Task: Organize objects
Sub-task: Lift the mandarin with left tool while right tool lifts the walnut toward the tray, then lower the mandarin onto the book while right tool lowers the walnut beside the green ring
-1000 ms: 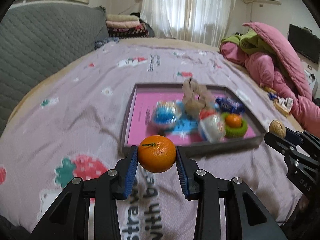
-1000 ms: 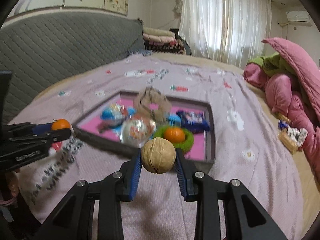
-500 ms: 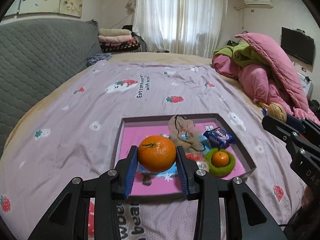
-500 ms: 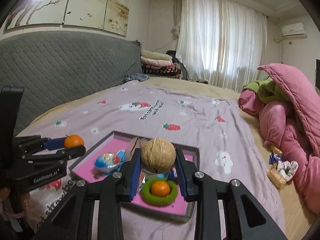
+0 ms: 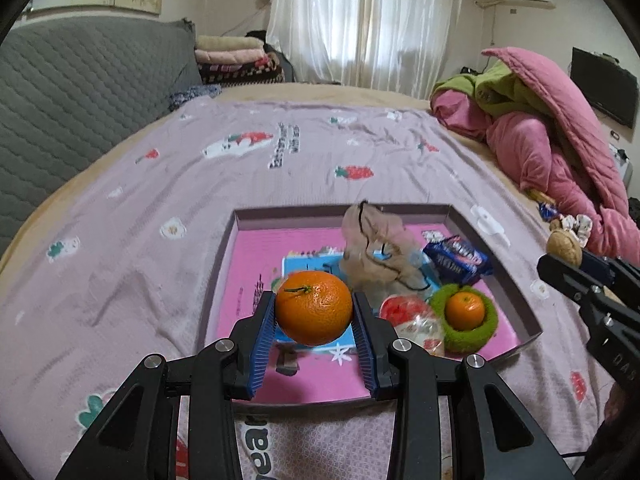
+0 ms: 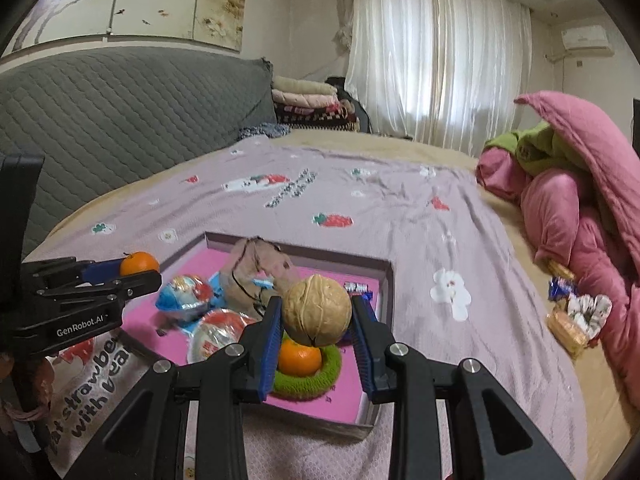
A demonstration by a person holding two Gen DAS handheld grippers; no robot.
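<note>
1. Both claws have drawn back level from the tray [image 5: 496,256], which sat closer a second ago.
2. Left gripper [image 5: 314,314] is clenched on the orange [image 5: 314,307], held above the tray's near half.
3. Right gripper [image 6: 317,312] grasps the walnut [image 6: 317,310], directly over a second orange [image 6: 299,358] in a green ring [image 6: 316,380].
</note>
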